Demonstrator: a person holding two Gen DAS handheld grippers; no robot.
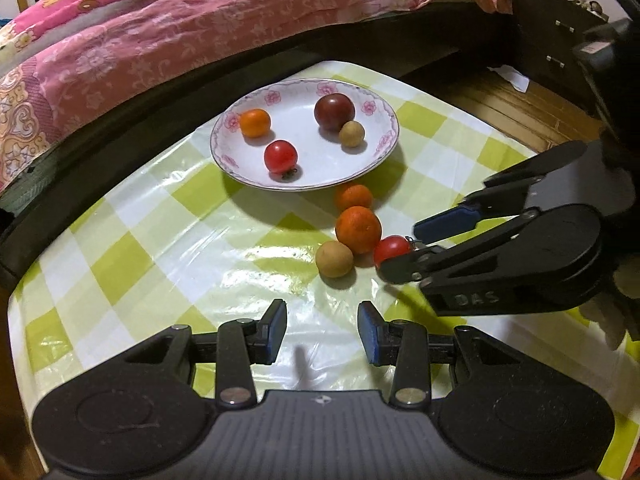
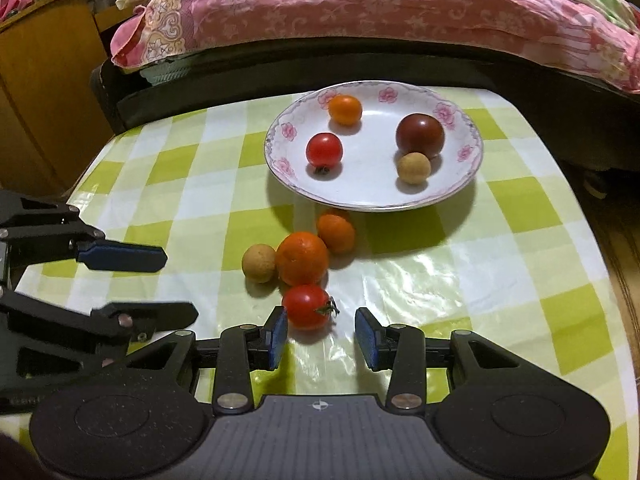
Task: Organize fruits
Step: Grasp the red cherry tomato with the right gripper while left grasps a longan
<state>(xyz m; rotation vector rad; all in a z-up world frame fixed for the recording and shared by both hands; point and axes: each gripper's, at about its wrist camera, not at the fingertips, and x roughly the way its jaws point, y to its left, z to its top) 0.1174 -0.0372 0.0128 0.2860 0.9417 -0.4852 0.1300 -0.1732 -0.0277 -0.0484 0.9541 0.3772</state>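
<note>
Checked tablecloth [image 2: 500, 240]; red tomato [image 2: 306, 306], stem rightward, unheld between right gripper [image 2: 321, 334] open jaws.

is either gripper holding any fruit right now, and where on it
Nothing is held. The right gripper stands open just short of the red tomato on the cloth, pads not touching it. The left gripper is open over bare tablecloth.

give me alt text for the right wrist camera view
The right claw hangs open just before a red tomato on a green checked tablecloth, beside three more loose fruits. Behind, a floral plate holds four fruits; the left claw enters from the left.
</note>
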